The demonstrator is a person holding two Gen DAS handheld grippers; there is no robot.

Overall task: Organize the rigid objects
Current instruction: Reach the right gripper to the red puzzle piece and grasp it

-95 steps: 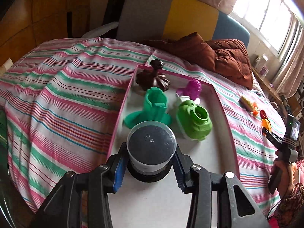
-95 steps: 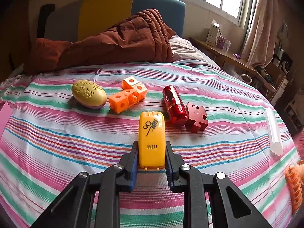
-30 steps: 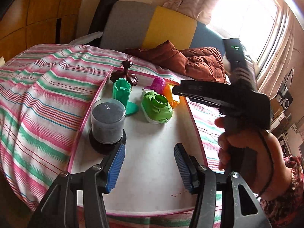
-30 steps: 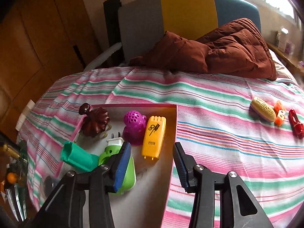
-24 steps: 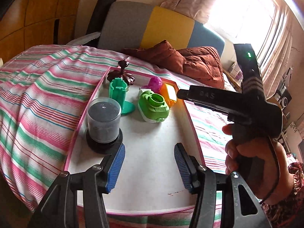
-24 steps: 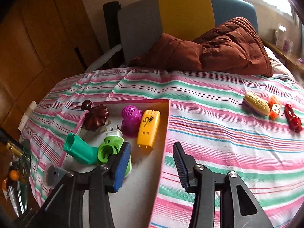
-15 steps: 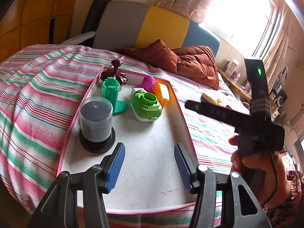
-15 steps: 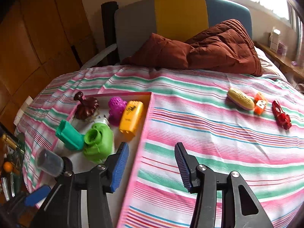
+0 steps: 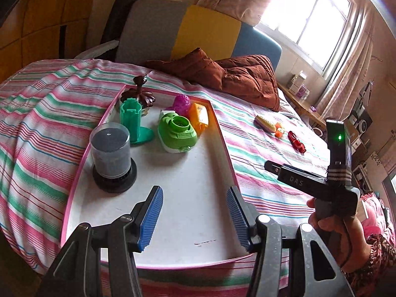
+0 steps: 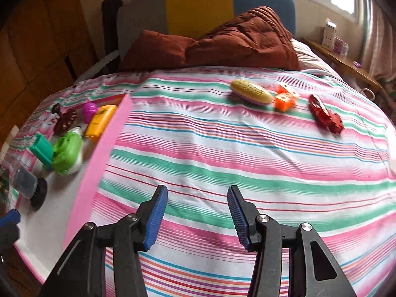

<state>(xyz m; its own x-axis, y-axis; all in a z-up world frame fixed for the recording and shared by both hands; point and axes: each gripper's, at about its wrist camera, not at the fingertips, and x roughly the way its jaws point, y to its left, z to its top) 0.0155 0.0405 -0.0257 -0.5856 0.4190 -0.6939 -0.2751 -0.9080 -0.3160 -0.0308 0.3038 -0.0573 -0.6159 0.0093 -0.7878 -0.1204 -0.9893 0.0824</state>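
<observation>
A pink-rimmed white tray (image 9: 198,198) lies on the striped bed. It holds a clear jar on a black base (image 9: 111,153), a teal stand (image 9: 132,121), a green toy (image 9: 177,131), a yellow case (image 9: 199,117), a purple ball (image 9: 182,101) and a dark brown piece (image 9: 139,94). My left gripper (image 9: 194,215) is open and empty over the tray's near end. My right gripper (image 10: 195,215) is open and empty above the bedspread, right of the tray (image 10: 99,160). A tan oval object (image 10: 250,94), orange cubes (image 10: 284,99) and red pieces (image 10: 324,116) lie far ahead of it.
A brown quilt (image 10: 222,42) is bunched at the headboard. A wooden side shelf (image 10: 346,66) with small boxes stands at the right under the window. The right hand and its gripper body (image 9: 329,185) show at the right of the left wrist view.
The left gripper let go of the jar and drew back. The right gripper set the yellow case in the tray, opened, and swung right over the bedspread.
</observation>
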